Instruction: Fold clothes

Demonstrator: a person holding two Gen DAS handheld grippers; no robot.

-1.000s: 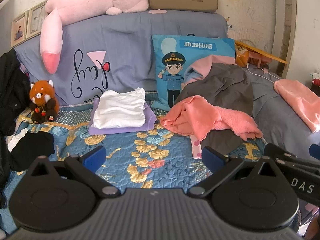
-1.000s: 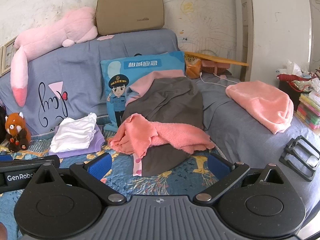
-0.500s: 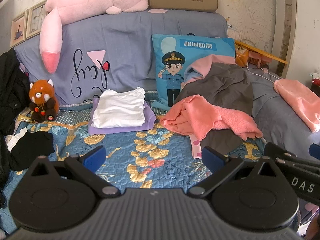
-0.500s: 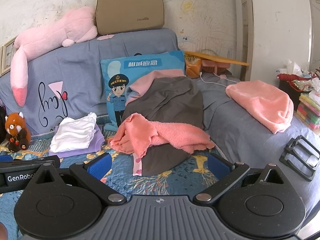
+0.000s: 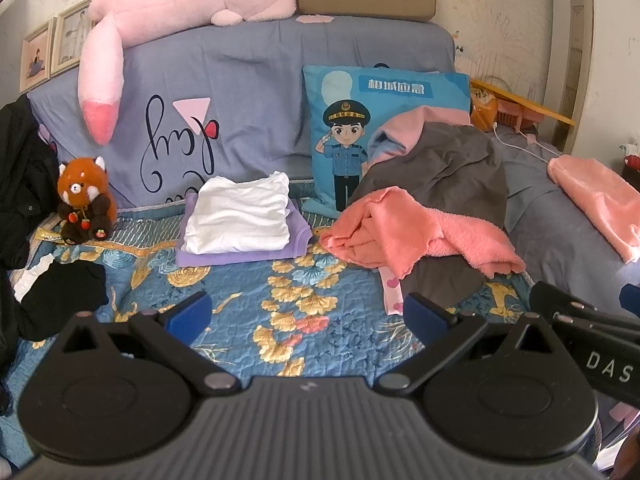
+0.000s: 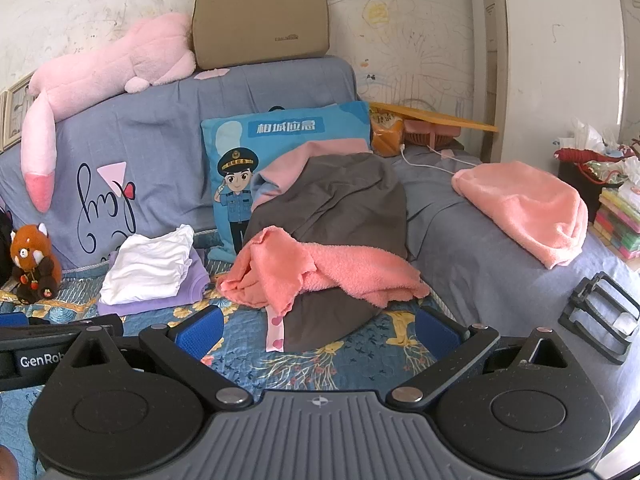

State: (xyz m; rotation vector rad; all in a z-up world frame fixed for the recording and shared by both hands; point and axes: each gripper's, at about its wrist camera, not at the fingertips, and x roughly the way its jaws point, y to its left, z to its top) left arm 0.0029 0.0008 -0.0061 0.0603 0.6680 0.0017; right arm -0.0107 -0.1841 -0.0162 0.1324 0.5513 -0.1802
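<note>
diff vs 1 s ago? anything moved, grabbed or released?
No visible change. The left gripper and the right gripper both hover over the quilt with jaws open and empty, as before. The coral fleece garment lies crumpled on the gray garment, and the folded white top sits on the folded purple one, all untouched.

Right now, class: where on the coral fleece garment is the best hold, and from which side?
Probably its loose lower-right hem on the coral fleece garment, approached from the front: that edge hangs free over the grey garment, nearest the open right tongs.
</note>
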